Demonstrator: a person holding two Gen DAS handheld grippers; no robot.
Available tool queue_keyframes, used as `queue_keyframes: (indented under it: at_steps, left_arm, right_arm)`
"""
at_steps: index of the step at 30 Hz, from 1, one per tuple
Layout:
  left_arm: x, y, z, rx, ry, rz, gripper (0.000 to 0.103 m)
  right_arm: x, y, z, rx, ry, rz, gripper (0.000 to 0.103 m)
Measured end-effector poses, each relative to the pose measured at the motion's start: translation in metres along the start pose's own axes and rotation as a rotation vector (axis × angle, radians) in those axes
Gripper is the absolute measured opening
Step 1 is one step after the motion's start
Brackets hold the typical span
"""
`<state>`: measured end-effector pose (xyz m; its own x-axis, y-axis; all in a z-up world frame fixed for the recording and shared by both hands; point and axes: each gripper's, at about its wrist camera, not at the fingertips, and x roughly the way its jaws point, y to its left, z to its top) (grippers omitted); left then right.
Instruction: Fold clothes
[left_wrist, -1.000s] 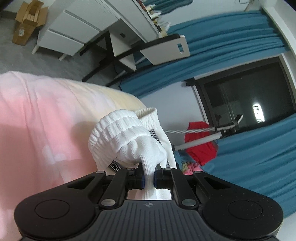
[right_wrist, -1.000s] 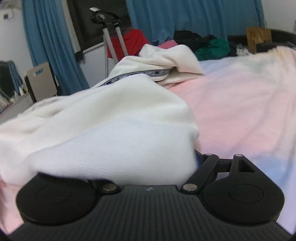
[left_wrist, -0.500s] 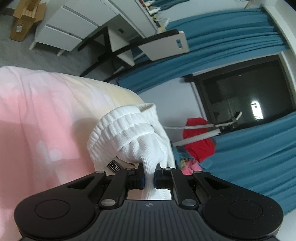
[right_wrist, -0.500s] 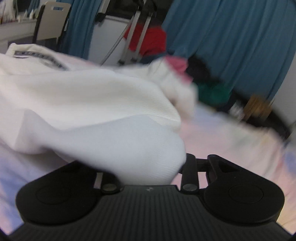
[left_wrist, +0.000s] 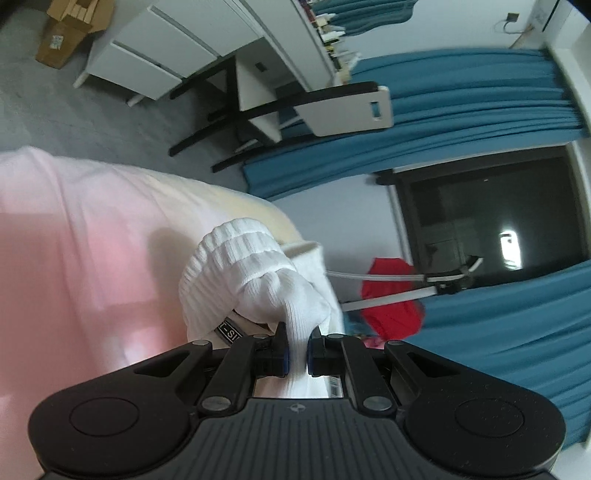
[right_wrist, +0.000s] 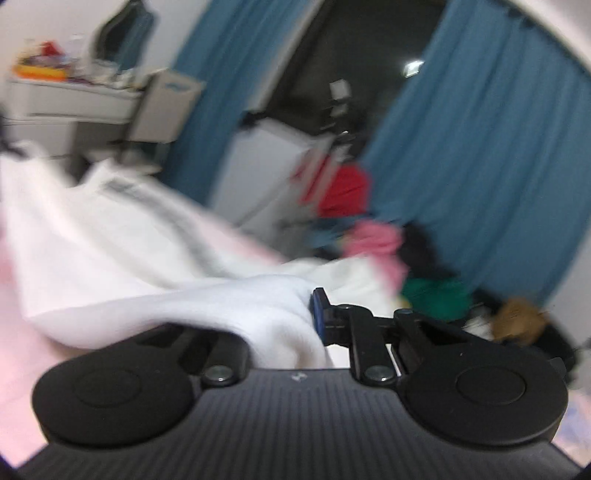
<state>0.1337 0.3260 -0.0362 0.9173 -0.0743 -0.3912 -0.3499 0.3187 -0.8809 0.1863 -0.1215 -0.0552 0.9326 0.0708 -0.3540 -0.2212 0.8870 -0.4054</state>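
White ribbed knit garment (left_wrist: 255, 280), bunched into a thick rolled wad, pinched tight between the blue-padded fingers (left_wrist: 282, 349) of the left gripper (left_wrist: 296, 350) and lifted just above the bed (left_wrist: 74, 240). Small dark label with pale lettering tucked under the wad, only partly readable. Rest of the cloth cut off behind the gripper body.

In the right wrist view, heavily blurred: same white garment (right_wrist: 147, 258) draped long and loose across the bed, dark striped band faintly traceable along one fold. Right gripper (right_wrist: 295, 314) clamped on a soft fold; only the right finger (right_wrist: 321, 314) visible, the left one buried under fabric.

Bed covered in a smooth sheet fading from pink to pale yellow, its rounded edge dropping to grey floor in the left wrist view. Open floor beyond, then a white chair (left_wrist: 343, 110) with black legs, a white drawer unit (left_wrist: 147, 48), a cardboard box (left_wrist: 66, 33). Teal pleated curtains (left_wrist: 461, 92) flanking a dark window (left_wrist: 480, 221). Red cloth (left_wrist: 391, 299) hung on a metal stand; a pile of pink, green and dark clothes (right_wrist: 406, 258) beside the bed, indistinct.
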Motion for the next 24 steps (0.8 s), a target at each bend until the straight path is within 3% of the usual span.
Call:
queue_keyframes:
  at_steps: [2, 3, 7, 12, 16, 19, 24]
  left_arm:
    - [0.006, 0.004, 0.008, 0.029, 0.009, 0.031, 0.009]
    - [0.009, 0.007, 0.011, 0.044, 0.013, 0.046, 0.009]
    - [0.021, 0.011, 0.014, 0.116, 0.02, 0.099, 0.009]
    - [0.033, 0.014, 0.011, 0.125, 0.019, 0.14, 0.009]
    - [0.038, 0.008, 0.007, 0.18, 0.005, 0.161, 0.009]
    - [0.041, 0.006, 0.004, 0.194, 0.0, 0.171, 0.009]
    - [0.044, 0.002, 0.002, 0.194, -0.01, 0.185, 0.01]
  right_arm:
    - [-0.003, 0.023, -0.019, -0.002, 0.022, 0.08, 0.021]
    - [-0.004, 0.031, -0.027, 0.005, 0.034, 0.123, 0.027]
    - [-0.012, 0.027, -0.056, 0.124, 0.095, 0.329, 0.073]
    - [-0.032, -0.022, -0.078, 0.292, 0.177, 0.615, 0.075]
    - [-0.05, -0.071, -0.084, 0.37, 0.131, 0.842, 0.073]
    - [-0.065, -0.1, -0.077, 0.349, 0.043, 0.801, 0.073]
    - [0.011, -0.151, -0.088, 0.649, 0.108, 0.596, 0.073]
